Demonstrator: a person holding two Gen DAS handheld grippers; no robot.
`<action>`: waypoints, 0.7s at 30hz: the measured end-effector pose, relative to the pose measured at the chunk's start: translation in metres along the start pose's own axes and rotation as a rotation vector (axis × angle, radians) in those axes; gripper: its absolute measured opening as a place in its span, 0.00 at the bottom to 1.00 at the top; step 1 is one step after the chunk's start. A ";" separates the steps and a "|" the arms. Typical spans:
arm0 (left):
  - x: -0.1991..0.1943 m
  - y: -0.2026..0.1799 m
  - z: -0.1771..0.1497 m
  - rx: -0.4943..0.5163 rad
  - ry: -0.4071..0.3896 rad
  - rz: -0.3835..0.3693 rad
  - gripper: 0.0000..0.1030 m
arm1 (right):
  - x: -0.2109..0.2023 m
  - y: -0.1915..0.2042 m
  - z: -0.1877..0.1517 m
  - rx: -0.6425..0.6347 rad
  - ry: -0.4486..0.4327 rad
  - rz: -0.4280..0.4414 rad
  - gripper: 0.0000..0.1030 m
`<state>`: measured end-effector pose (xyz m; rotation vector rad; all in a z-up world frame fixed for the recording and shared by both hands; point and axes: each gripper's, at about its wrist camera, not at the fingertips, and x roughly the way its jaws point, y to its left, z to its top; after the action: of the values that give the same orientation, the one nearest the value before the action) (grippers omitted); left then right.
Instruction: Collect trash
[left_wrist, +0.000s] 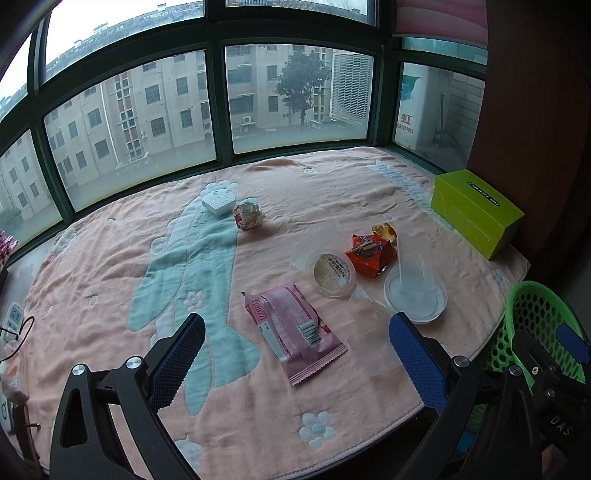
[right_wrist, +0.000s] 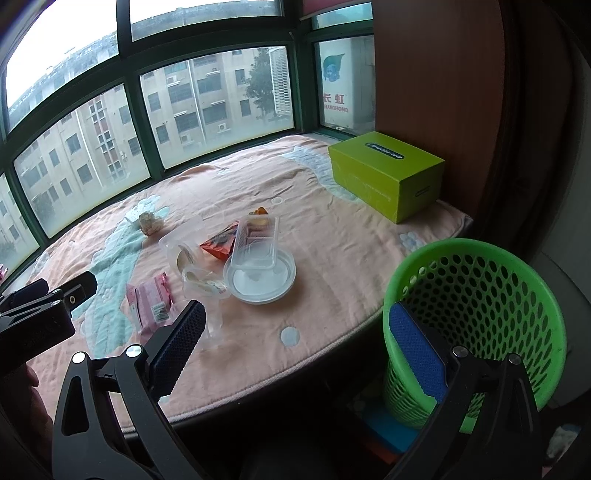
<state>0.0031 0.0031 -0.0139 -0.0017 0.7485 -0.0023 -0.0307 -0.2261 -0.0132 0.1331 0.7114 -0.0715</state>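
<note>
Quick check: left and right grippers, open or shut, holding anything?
Left gripper: jaws open, holding nothing, above the pink wrapper.
Right gripper: jaws open, holding nothing, near the green basket.

Black frames, blue-padded fingers (left_wrist: 417, 362).

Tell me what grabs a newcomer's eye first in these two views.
A cluster of wrappers and clear plastic tubs lies mid-table on the pink blanket, led by the pink snack wrapper nearest the open left gripper. A bright green box sits at the far right corner, and a green mesh basket stands off the table's right edge.
</note>
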 end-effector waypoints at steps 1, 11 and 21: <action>0.000 0.000 0.001 -0.001 0.001 0.000 0.94 | 0.000 0.000 0.000 0.000 0.000 0.001 0.95; 0.008 0.013 0.008 -0.013 0.018 0.024 0.94 | 0.014 0.002 0.007 -0.018 0.010 0.003 0.95; 0.020 0.026 0.015 -0.033 0.036 0.055 0.94 | 0.043 0.005 0.023 -0.035 0.036 0.042 0.95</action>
<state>0.0283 0.0288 -0.0168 -0.0130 0.7841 0.0623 0.0167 -0.2258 -0.0236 0.1159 0.7454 -0.0166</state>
